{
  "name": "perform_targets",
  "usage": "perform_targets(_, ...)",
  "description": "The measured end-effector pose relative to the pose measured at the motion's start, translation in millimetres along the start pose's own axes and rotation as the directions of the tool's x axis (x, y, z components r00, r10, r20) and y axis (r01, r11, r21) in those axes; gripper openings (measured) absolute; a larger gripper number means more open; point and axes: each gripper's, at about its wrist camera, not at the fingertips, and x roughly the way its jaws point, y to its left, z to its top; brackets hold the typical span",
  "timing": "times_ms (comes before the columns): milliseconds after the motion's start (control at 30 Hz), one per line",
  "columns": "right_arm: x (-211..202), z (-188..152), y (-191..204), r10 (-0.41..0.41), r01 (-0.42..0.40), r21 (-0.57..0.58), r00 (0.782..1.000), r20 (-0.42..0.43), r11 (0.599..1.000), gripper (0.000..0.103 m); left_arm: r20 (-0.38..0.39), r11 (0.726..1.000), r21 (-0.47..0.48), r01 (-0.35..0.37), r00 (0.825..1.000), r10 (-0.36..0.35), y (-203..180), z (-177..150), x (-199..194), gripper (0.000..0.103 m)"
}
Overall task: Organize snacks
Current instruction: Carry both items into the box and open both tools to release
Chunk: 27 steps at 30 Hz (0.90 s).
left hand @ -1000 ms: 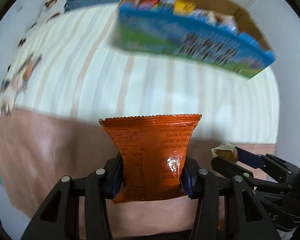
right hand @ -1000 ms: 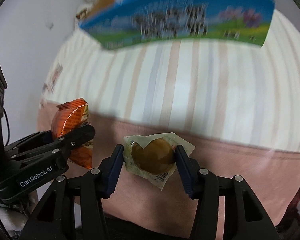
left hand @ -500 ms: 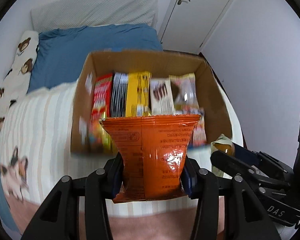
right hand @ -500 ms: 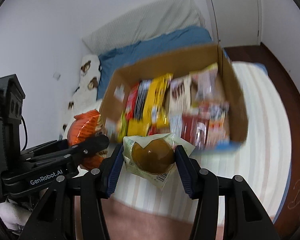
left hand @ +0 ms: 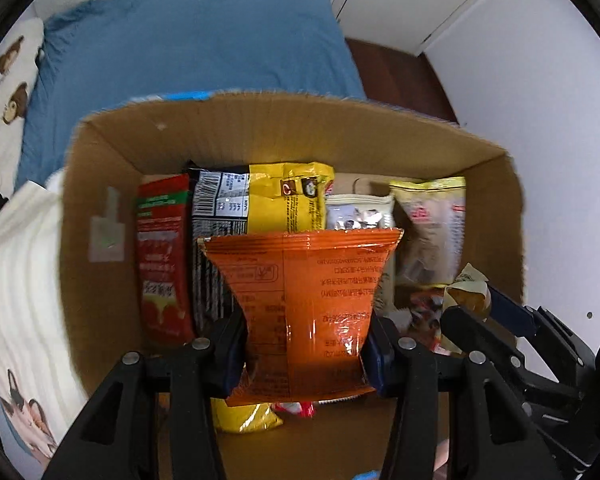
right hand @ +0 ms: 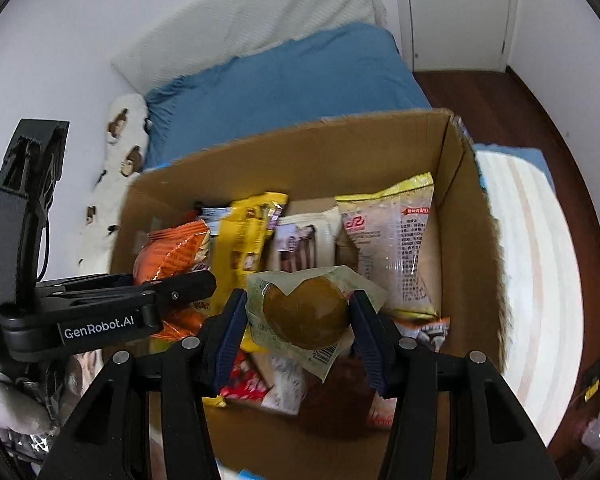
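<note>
My left gripper (left hand: 303, 344) is shut on an orange snack bag (left hand: 304, 304) and holds it upright over the open cardboard box (left hand: 100, 184). My right gripper (right hand: 298, 322) is shut on a clear-wrapped brown round pastry (right hand: 306, 312), also over the box (right hand: 456, 184). The box holds several upright packs: a red one (left hand: 162, 256), a black one (left hand: 214, 204), a yellow one (left hand: 284, 196) and pale ones (left hand: 432, 224). The right gripper with the pastry shows at the right of the left wrist view (left hand: 466, 294). The left gripper and orange bag (right hand: 172, 252) show at the left of the right wrist view.
The box stands on a striped blanket (right hand: 540, 264) on a bed with a blue sheet (left hand: 196, 40) and a bear-print pillow (right hand: 120, 144). A white wall and door (right hand: 456, 12) lie behind. Dark wood floor (right hand: 548, 128) runs along the right.
Both grippers have moved forward from in front of the box to above its open top, each still holding its snack. The box now fills both views.
</note>
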Motion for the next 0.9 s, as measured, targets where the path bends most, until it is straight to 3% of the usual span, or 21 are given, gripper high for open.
perform_targets(67, 13.2, 3.4, -2.4, -0.005, 0.005, 0.001, 0.999, -0.032, 1.0, 0.056, -0.037, 1.0, 0.006, -0.003, 0.999, 0.003, 0.9, 5.5, 11.9, 0.045)
perform_targets(167, 33.3, 5.6, -7.7, -0.024, 0.026, 0.017, 0.994, -0.103, 1.0, 0.07, -0.088, 1.0, -0.021, -0.012, 0.996, 0.01, 6.3, 9.3, 26.0, 0.048)
perform_targets(200, 35.6, 4.0, -8.6, -0.04, 0.043, 0.017, 0.993, -0.111, 0.999, 0.086, -0.086, 1.0, -0.024, -0.018, 0.996, 0.016, 7.4, 9.6, 26.4, 0.057)
perform_targets(233, 36.1, 3.4, -9.2, -0.045, 0.047, 0.016, 0.993, -0.111, 0.999, 0.097, -0.069, 0.999, -0.017, -0.033, 0.997, 0.032, 7.9, 9.3, 24.8, 0.074)
perform_targets(300, 36.2, 1.5, -10.6, -0.063, 0.065, 0.012, 0.991, -0.114, 0.998, 0.098, -0.025, 0.997, -0.001, -0.075, 0.997, 0.075, 7.7, 6.5, 18.0, 0.095)
perform_targets(600, 27.2, -7.3, -14.1, -0.146, 0.146, -0.008, 0.983, -0.114, 0.989, 0.099, 0.044, 0.995, -0.011, -0.098, 0.994, 0.098, 13.5, -18.4, -4.5, 0.095)
perform_targets(900, 6.8, -18.1, -13.9, -0.142, 0.143, 0.0, 0.986, -0.089, 0.99, 0.099, 0.095, 0.99, -0.001, -0.14, 0.986, 0.14, 11.7, -53.7, -29.8, 0.095)
